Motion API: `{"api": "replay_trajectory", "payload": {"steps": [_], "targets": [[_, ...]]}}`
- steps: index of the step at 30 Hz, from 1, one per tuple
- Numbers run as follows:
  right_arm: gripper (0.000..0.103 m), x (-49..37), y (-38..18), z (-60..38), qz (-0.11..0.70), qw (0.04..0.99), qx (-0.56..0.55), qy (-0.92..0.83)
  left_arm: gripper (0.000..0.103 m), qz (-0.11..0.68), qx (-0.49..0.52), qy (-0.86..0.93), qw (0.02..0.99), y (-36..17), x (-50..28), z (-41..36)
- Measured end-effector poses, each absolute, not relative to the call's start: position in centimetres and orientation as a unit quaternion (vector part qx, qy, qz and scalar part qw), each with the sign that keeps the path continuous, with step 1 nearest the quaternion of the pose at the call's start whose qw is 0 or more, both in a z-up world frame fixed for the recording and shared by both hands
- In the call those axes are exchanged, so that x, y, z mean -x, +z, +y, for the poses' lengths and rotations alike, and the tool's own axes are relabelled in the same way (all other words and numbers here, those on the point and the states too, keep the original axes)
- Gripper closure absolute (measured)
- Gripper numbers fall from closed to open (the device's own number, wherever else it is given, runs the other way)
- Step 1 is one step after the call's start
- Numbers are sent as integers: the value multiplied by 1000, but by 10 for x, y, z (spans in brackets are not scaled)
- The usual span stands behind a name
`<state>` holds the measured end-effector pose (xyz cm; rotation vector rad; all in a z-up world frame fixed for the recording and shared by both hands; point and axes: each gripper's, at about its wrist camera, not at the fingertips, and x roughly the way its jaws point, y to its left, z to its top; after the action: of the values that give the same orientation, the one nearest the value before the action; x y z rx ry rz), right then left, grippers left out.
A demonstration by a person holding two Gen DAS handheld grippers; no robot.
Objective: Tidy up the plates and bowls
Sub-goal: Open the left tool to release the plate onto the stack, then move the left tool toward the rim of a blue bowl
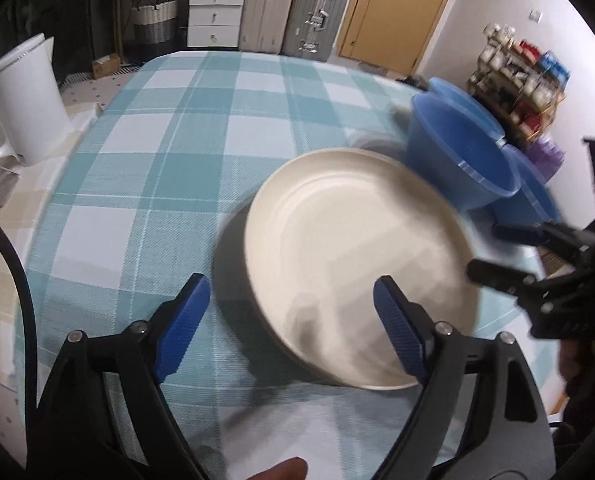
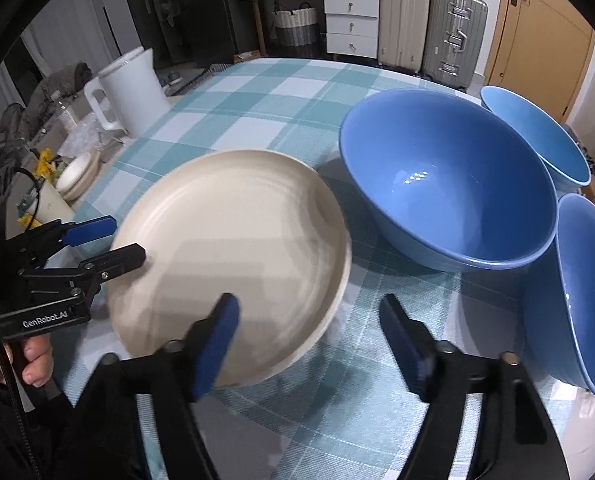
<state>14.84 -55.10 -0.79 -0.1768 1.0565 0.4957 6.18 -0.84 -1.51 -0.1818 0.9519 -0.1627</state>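
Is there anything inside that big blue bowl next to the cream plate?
The big blue bowl looks empty: only bare glaze and small light reflections show inside. Its near inner wall is hidden by its own rim. The cream plate beside it also holds nothing.

A: Wide open stretch of teal-and-white checked cloth (image 1: 169,128) on the worktop beyond the round cream ceramic plate (image 2: 233,256), nothing on it.

B: The right is crowded, though: three glossy blue bowls, the big one (image 2: 445,184) just beside the plate, two more (image 2: 537,136) (image 2: 585,292) packed behind.

A: And a white plastic kettle (image 2: 131,88) guards the far left edge.
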Motion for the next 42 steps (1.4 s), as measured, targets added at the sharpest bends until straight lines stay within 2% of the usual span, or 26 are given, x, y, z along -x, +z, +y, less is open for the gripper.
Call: {"api": "replay_trajectory", "payload": {"steps": [1, 3, 4, 6, 12, 29, 42], "targets": [[21, -147, -6, -551, 497, 831, 83, 236, 17, 455, 92, -80, 882, -11, -62, -8], [15, -145, -1, -551, 493, 832, 79, 243, 3, 447, 99, -86, 885, -1, -61, -7], [13, -144, 2, -553, 490, 833, 73, 246, 1, 440, 103, -89, 888, 4, -61, -7], [5, -143, 10, -556, 485, 834, 58, 256, 1, 431, 105, -95, 891, 15, -59, -8], [1, -138, 37, -574, 460, 848, 24, 263, 1, 408, 90, -99, 903, 44, -62, -20], [0, -141, 111, -648, 379, 899, -24, 216, 1, 371, 44, -128, 919, 105, -103, -86], [0, -156, 141, -711, 356, 918, -48, 169, 1, 374, 51, -163, 912, 124, -143, -124]]}}
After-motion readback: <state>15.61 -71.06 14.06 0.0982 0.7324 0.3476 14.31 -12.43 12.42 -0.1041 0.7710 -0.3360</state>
